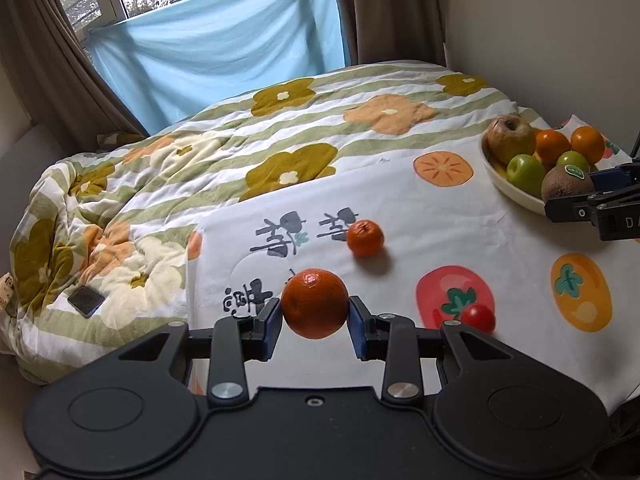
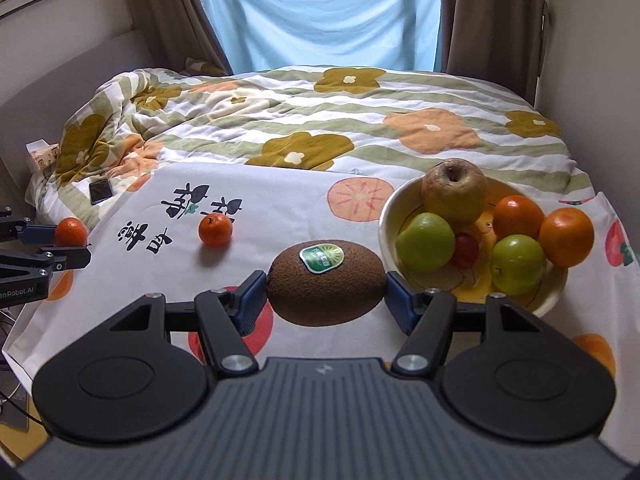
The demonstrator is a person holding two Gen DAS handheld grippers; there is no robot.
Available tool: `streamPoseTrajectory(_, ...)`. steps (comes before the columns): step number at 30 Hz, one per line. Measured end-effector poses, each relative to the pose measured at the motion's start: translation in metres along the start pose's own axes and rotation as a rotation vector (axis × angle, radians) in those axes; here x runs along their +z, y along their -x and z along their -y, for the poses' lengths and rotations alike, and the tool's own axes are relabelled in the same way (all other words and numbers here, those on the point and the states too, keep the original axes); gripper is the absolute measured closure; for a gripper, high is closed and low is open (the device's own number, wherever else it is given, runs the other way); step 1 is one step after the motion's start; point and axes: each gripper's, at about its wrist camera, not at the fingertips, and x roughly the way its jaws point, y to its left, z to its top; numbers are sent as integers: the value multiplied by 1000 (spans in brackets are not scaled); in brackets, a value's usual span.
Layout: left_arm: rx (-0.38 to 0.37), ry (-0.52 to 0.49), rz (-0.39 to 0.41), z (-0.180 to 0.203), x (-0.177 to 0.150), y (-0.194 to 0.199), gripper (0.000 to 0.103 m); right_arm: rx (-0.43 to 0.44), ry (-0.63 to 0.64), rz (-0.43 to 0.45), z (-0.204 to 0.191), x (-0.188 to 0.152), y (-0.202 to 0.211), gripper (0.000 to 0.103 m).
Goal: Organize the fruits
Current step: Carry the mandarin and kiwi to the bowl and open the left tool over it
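My left gripper (image 1: 315,318) is shut on an orange tangerine (image 1: 315,303), held above the printed cloth (image 1: 400,208). My right gripper (image 2: 326,294) is shut on a brown kiwi (image 2: 326,284) with a green sticker, just left of the cream bowl (image 2: 390,206). The bowl holds a yellowish apple (image 2: 454,190), two green apples (image 2: 426,242), two oranges (image 2: 566,236) and a small red fruit (image 2: 466,250). A second tangerine (image 2: 215,229) lies loose on the cloth. A cherry tomato (image 1: 479,318) lies near my left gripper's right finger. In the left wrist view the kiwi (image 1: 566,184) shows at the bowl's (image 1: 504,190) near rim.
The cloth covers a bed with a flowered quilt (image 2: 360,120), bunched up at the left. A dark phone (image 1: 85,300) lies on the quilt. Curtains and a blue sheet (image 2: 328,12) hang behind. A wall runs along the right side.
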Motion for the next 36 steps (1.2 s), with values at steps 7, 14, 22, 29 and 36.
streamPoseTrajectory(7,-30,0,47,47,30,6,64,-10,2,16,46,2,18,24)
streamPoseTrajectory(14,-76,-32,87,97,60,-5,64,-27,5,32,92,7,27,24)
streamPoseTrajectory(22,-136,-93,89,150,82,-30,64,-43,7,42,135,13,24,24)
streamPoseTrajectory(29,-192,-195,71,195,91,-59,64,-51,-7,52,164,15,17,24)
streamPoseTrajectory(36,-253,-262,28,230,91,-86,64,-62,-26,60,183,15,13,24)
